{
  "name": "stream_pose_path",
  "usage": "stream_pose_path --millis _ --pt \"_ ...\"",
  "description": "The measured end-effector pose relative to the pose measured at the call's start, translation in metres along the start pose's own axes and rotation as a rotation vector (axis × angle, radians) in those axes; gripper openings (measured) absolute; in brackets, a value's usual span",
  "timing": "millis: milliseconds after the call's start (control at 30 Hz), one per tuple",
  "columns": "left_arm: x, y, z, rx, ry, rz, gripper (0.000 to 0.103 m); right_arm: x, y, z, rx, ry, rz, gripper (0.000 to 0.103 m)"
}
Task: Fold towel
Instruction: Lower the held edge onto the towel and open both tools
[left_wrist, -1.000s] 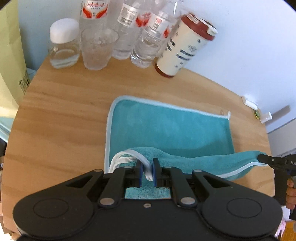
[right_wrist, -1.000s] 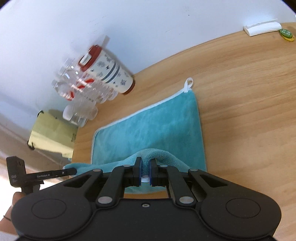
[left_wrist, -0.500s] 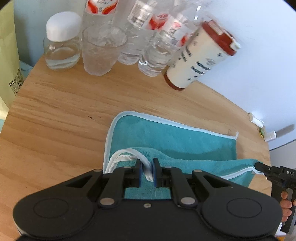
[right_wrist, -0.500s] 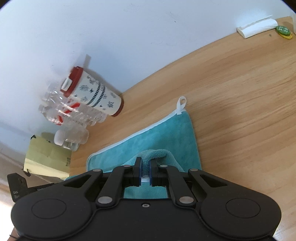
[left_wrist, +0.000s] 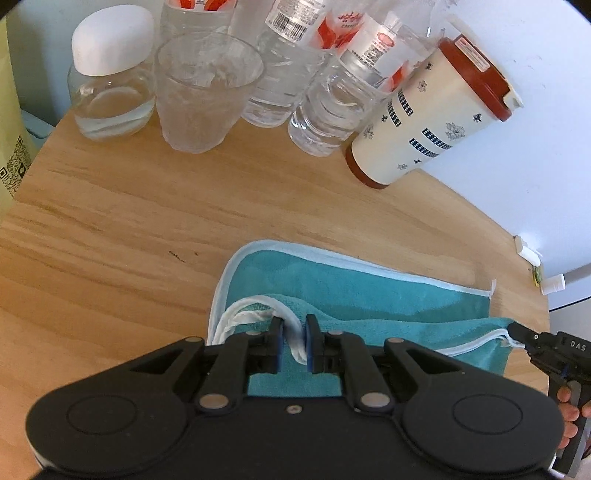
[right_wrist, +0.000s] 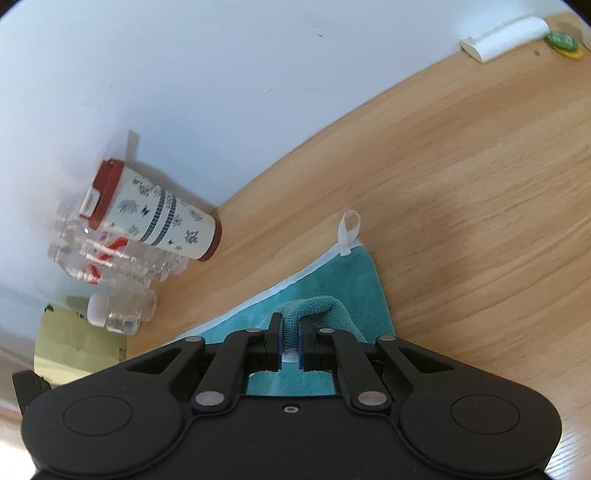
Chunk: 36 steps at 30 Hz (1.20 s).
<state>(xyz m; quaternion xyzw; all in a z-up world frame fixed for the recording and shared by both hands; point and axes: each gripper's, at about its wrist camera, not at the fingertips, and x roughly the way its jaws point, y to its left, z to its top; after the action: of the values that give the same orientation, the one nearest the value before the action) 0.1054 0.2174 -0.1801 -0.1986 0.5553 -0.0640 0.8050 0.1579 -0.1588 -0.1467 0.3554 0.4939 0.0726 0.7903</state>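
Teal towel (left_wrist: 369, 295) lies on the desk (left_wrist: 147, 221) toward its near edge, its near hem lifted and doubled over the flat half. The left claw (left_wrist: 294, 341) is pinching the white-bound corner, and the right claw (right_wrist: 290, 341) is pinching the opposite corner, so both ends travel level and the fold likely lands square. Along the far edge stand a lidded jar (left_wrist: 110, 74) holding a little clear liquid, a glass (left_wrist: 205, 88) that looks empty, water bottles (left_wrist: 332, 92) and a closed patterned cup (left_wrist: 432, 110).
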Motion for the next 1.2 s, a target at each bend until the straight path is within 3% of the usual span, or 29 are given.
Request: stream_pose_path --millis 533,667,867,967,1067,1200 --pt "0.007 -0.004 0.014 -0.042 -0.012 -0.042 0.010 0.000 -0.004 0.010 0.101 -0.050 0.031 0.008" --pt "0.013 -0.002 0.020 -0.083 -0.012 -0.067 0.012 0.004 -0.007 0.014 0.115 -0.074 0.004 0.009" --pt "0.021 -0.009 0.026 -0.067 -0.032 -0.048 0.012 0.013 -0.005 0.018 0.091 -0.080 -0.028 0.011" --pt "0.022 -0.010 0.029 -0.095 -0.070 -0.047 0.018 0.016 -0.005 0.022 0.097 -0.101 -0.040 0.016" --pt "0.024 -0.012 0.033 -0.089 -0.100 -0.048 0.024 0.015 -0.008 0.028 0.115 -0.174 -0.057 0.036" --pt "0.023 -0.022 0.040 -0.022 -0.123 -0.025 0.038 0.018 -0.005 0.037 0.082 -0.182 -0.079 0.037"
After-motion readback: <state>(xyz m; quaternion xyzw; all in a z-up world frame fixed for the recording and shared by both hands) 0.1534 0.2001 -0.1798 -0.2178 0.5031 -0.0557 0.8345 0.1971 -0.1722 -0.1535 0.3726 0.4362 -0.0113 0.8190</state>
